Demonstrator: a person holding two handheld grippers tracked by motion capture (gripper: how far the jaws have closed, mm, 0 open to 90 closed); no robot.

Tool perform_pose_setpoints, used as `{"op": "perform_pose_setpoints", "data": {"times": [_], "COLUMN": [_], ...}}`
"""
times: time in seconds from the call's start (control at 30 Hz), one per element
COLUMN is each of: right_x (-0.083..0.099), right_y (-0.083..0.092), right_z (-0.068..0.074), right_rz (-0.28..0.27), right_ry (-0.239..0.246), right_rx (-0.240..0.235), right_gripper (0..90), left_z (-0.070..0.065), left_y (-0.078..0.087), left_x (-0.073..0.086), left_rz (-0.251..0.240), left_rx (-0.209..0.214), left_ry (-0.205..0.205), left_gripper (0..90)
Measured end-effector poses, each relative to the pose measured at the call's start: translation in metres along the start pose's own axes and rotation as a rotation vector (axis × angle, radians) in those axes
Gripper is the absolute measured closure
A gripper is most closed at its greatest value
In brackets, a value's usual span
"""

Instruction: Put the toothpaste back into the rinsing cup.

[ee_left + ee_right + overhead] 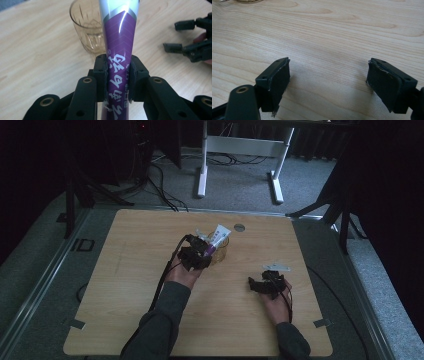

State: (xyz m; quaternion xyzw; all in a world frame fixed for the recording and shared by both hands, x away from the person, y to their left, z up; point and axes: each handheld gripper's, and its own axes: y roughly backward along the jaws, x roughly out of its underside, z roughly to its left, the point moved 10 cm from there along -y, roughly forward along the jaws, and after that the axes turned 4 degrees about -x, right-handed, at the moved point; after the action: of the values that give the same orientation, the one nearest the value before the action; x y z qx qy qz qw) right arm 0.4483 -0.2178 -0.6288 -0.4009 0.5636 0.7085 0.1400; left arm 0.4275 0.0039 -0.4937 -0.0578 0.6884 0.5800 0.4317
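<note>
While the left tool [118,82] clamps a purple and white toothpaste tube [119,42] between its two pads, the tube rises away from the jaws and leans over a clear cut-glass tumbler [86,27] that stands on the wooden desk [32,50] just behind it. In the high view the left tool [196,256] sits near the middle of the desk, with the tube's white end [219,236] angled up over the glass [221,251]. The right tool [328,80] hovers low above bare wood with its jaws wide apart and nothing between them; from above, it [270,282] lies well to the right of the glass.
</note>
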Motion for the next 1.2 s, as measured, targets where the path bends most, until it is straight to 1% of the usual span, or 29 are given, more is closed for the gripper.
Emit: {"op": "perform_pose_setpoints", "data": {"times": [0.07, 0.23, 0.27, 0.3, 0.4, 0.5, 0.53, 0.57, 0.63, 0.7, 0.73, 0.9, 1.03, 1.1, 1.2], "right_x": [0.0, 0.0, 0.0, 0.0, 0.0, 0.0, 0.0, 0.0, 0.0, 0.0, 0.0, 0.0, 0.0, 0.0, 0.0], "right_y": [0.0, 0.0, 0.0, 0.0, 0.0, 0.0, 0.0, 0.0, 0.0, 0.0, 0.0, 0.0, 0.0, 0.0, 0.0], "right_z": [0.0, 0.0, 0.0, 0.0, 0.0, 0.0, 0.0, 0.0, 0.001, 0.0, 0.0, 0.0, 0.0, 0.0, 0.001], "right_rz": [0.0, 0.0, 0.0, 0.001, -0.001, 0.0, 0.001, 0.002, 0.001, 0.001, 0.001, 0.0, 0.002, 0.002, 0.001], "right_ry": [0.0, 0.002, 0.002, 0.001, 0.003, 0.003, 0.002, 0.003, 0.002, 0.003, 0.002, 0.003, 0.002, 0.003, 0.004], "right_rx": [0.0, -0.001, -0.001, -0.002, -0.002, -0.002, -0.002, -0.003, -0.003, -0.003, -0.002, -0.002, -0.002, -0.002, -0.003], "right_gripper": [18.4, 18.5, 18.5, 18.4, 18.5, 18.4, 18.5, 18.4, 18.4, 18.4, 18.5, 18.4, 18.4, 18.4, 18.5], "left_z": [0.002, 0.005, 0.005, 0.005, 0.005, 0.005, 0.005, 0.006, 0.007, 0.007, 0.01, 0.012, 0.016, 0.016, 0.022], "left_y": [0.001, 0.002, 0.002, 0.002, 0.001, 0.001, 0.001, 0.002, 0.002, 0.002, 0.004, 0.004, 0.008, 0.008, 0.011], "left_x": [-0.003, -0.007, -0.007, -0.009, -0.012, -0.013, -0.014, -0.016, -0.018, -0.018, -0.021, -0.023, -0.029, -0.029, -0.034], "left_rz": [-0.026, -0.055, -0.055, -0.075, -0.099, -0.104, -0.113, -0.127, -0.139, -0.139, -0.158, -0.162, -0.184, -0.184, -0.193], "left_rx": [-0.004, -0.009, -0.009, -0.01, -0.01, -0.011, -0.008, -0.015, -0.016, -0.016, -0.014, -0.011, -0.016, -0.016, -0.022], "left_ry": [-0.004, -0.01, -0.01, -0.014, -0.01, -0.009, -0.003, 0.001, 0.009, 0.009, 0.009, 0.008, 0.006, 0.006, 0.007], "left_gripper": [71.9, 71.9, 71.9, 71.9, 71.9, 71.9, 71.9, 71.9, 71.9, 71.9, 71.9, 71.8, 71.8, 71.8, 71.8]}}
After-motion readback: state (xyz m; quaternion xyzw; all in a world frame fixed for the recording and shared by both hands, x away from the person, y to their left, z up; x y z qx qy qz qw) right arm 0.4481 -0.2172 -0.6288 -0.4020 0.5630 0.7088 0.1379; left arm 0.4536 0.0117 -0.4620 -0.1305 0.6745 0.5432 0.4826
